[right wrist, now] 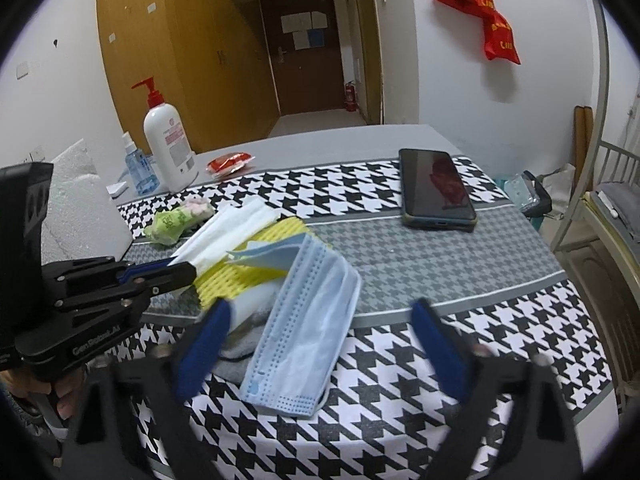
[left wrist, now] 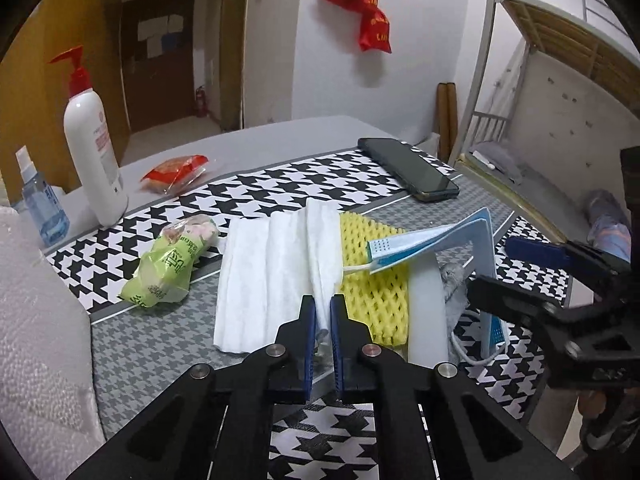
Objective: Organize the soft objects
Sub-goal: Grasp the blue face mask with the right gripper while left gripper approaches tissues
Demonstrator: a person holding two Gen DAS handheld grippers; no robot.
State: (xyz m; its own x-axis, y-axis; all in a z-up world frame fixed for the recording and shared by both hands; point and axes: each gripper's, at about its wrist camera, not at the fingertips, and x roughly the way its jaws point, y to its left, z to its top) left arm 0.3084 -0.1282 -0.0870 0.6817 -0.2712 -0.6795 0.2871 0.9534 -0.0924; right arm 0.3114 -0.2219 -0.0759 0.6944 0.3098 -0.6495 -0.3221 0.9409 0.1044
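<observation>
On the houndstooth cloth (left wrist: 280, 184), left tool (left wrist: 323, 312) pinches the white tissue (left wrist: 272, 264).

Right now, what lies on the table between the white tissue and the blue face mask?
The yellow foam net lies between the white tissue and the face mask, partly under both. Both views show it.

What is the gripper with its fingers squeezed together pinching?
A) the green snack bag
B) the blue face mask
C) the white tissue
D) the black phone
C: in the left wrist view the left gripper has its fingers closed on the near edge of the white tissue, while the others lie untouched.
</observation>
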